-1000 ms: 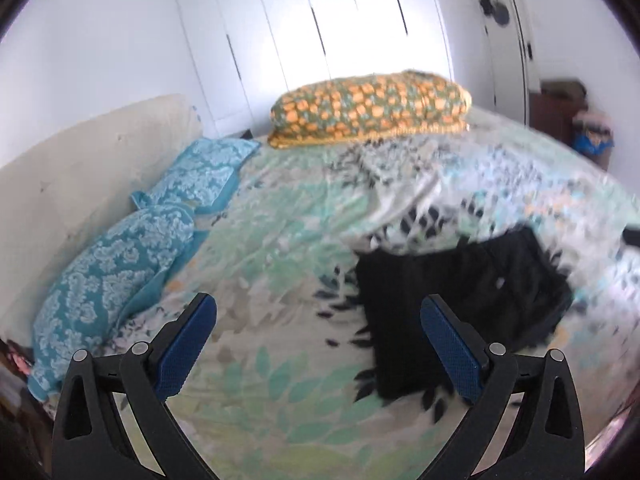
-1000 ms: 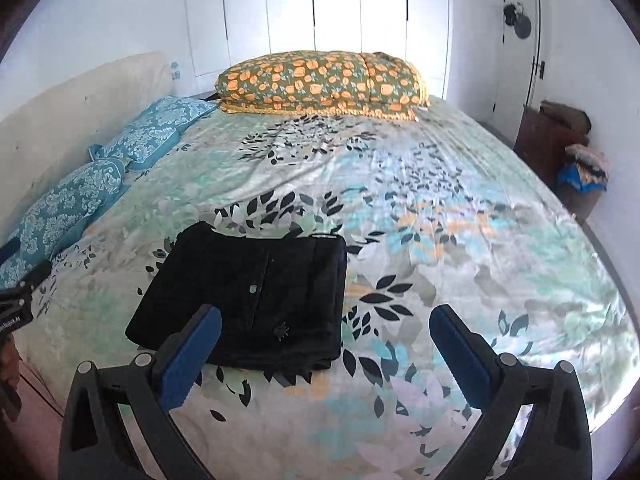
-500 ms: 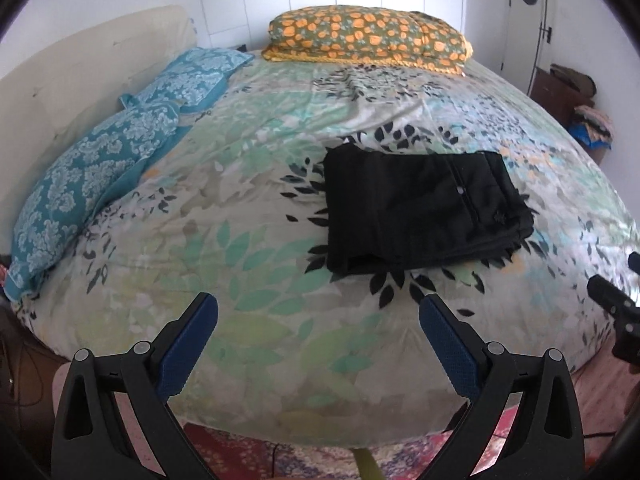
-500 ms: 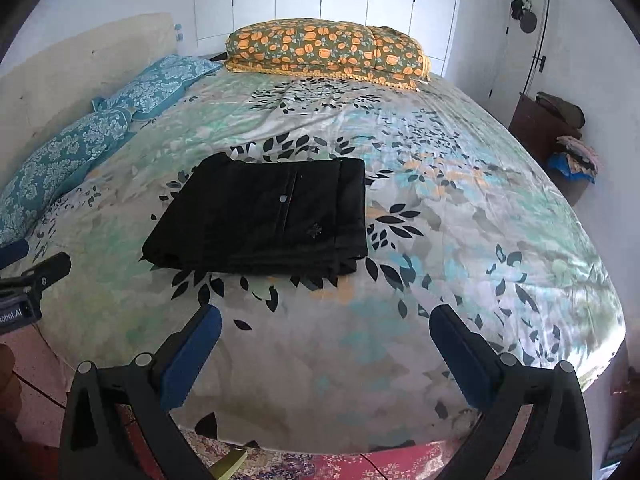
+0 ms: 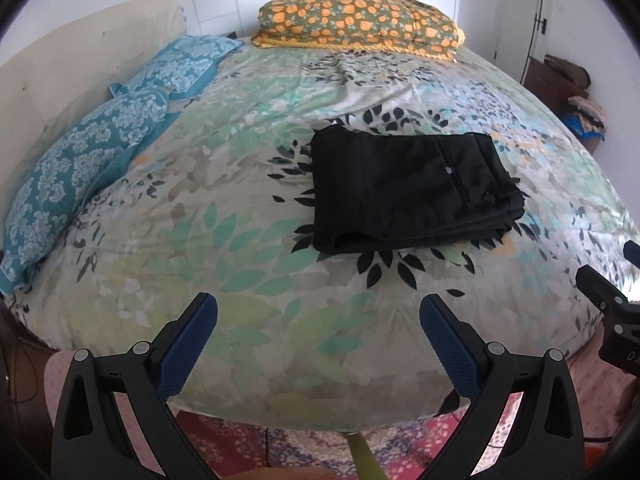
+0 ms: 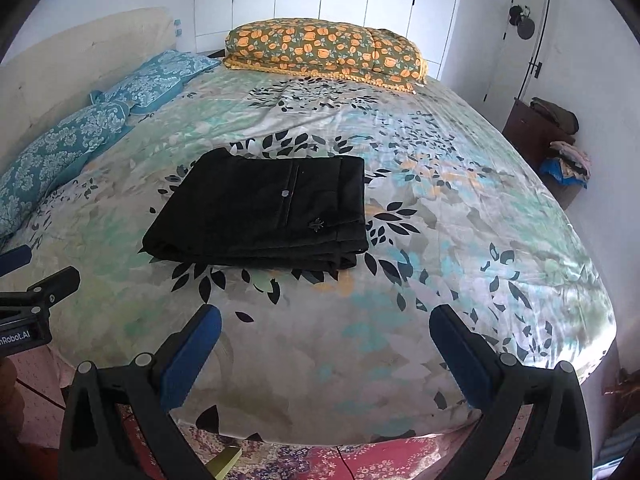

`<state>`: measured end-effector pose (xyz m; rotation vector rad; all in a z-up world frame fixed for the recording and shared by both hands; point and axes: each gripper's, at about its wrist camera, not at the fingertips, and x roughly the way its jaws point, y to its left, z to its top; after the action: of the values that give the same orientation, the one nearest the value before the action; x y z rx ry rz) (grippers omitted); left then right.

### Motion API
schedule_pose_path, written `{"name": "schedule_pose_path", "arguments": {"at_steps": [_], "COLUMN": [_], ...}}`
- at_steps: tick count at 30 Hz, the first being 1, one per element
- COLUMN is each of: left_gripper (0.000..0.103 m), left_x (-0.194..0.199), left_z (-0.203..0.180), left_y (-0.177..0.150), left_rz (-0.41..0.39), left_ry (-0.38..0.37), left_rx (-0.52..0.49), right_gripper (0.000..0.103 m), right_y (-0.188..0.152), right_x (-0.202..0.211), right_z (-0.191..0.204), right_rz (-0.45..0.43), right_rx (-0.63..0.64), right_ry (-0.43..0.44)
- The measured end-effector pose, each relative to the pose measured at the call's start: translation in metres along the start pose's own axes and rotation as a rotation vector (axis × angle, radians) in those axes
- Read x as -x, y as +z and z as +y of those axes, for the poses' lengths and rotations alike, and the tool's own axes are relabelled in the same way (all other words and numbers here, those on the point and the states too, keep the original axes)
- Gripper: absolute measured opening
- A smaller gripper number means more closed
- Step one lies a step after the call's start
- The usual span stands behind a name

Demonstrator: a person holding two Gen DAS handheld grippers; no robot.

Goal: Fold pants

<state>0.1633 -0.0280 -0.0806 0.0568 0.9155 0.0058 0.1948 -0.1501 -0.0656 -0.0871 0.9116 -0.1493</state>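
Observation:
The black pants (image 5: 408, 188) (image 6: 268, 212) lie folded into a flat rectangle on the leaf-patterned bedspread (image 5: 248, 208) (image 6: 440, 216), stacked in several layers. My left gripper (image 5: 318, 320) is open, held back over the near edge of the bed with nothing between its blue pads. My right gripper (image 6: 326, 332) is also open and empty, hanging over the bed's near edge, well short of the pants. Each gripper shows at the edge of the other's view: the right one (image 5: 608, 300) and the left one (image 6: 32, 292).
Two teal patterned pillows (image 5: 92, 160) (image 6: 80, 136) lie along the beige headboard on the left. An orange-flowered pillow (image 5: 360, 24) (image 6: 324, 52) sits at the far end before white wardrobe doors. A dark cabinet with clothes (image 6: 552, 140) stands at right. A red patterned rug (image 6: 320, 460) covers the floor.
Both grippers have drawn back and up from the bed, so the folded pants now sit farther off and the bed edge and rug show below. The pants have stayed put.

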Motion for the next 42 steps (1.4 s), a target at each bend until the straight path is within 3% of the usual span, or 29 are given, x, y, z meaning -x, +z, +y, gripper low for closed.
{"name": "schedule_pose_path", "arguments": {"at_steps": [42], "left_gripper": [0.102], "left_x": [0.004], "left_z": [-0.013], "left_y": [-0.001], "left_rz": [0.002], "left_ry": [-0.022], "left_rx": [-0.027], "right_gripper": [0.103], "right_y": [0.001], "right_x": [0.001], "right_z": [-0.007], "right_rz": [-0.005], "right_rx": [-0.004], "right_ry": [-0.027]}}
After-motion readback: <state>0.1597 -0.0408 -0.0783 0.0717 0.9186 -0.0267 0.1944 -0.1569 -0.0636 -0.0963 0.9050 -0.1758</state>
